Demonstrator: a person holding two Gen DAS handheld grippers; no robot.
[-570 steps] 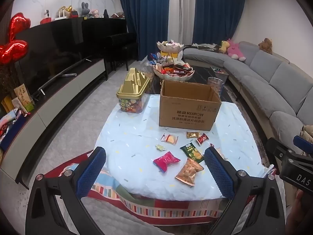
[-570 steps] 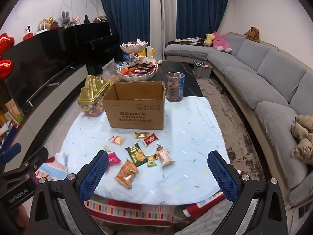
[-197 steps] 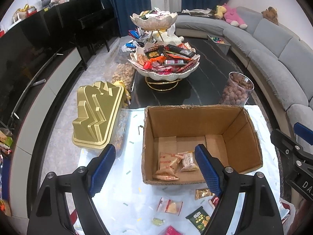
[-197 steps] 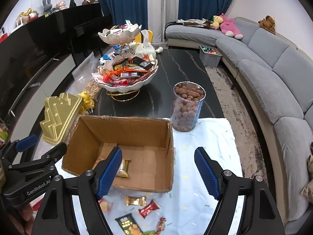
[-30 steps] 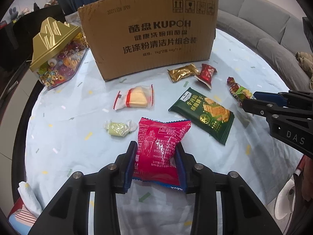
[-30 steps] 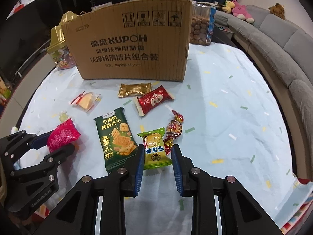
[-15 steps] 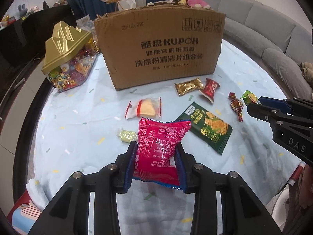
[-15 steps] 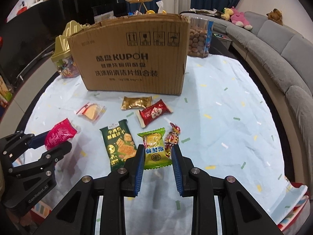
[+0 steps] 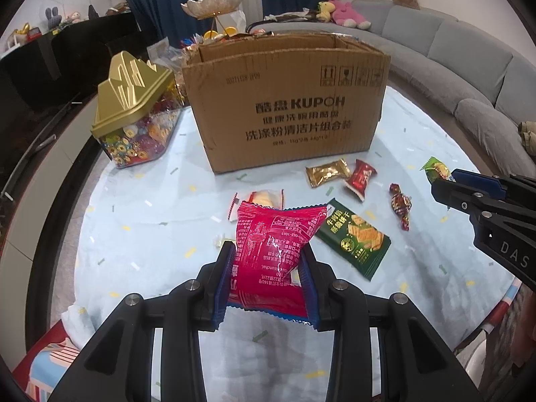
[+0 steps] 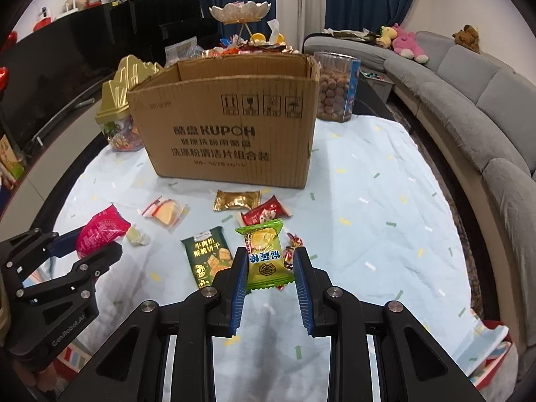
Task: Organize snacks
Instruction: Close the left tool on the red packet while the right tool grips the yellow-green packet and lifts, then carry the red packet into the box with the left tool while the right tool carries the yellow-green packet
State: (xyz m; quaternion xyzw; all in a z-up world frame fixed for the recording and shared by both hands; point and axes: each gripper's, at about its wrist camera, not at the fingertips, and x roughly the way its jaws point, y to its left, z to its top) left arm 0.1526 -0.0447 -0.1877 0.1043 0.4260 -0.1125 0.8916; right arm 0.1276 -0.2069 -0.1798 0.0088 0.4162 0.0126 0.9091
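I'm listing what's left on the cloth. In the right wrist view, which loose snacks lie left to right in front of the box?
Clear-wrapped cake → dark green cracker packet → gold candy → red candy.

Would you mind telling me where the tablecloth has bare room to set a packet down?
Bare cloth lies right of the cardboard box, toward the sofa, and left of the clear-wrapped cake, below the gold-lidded candy jar. It is crowded in front of the box, around the green cracker packet.
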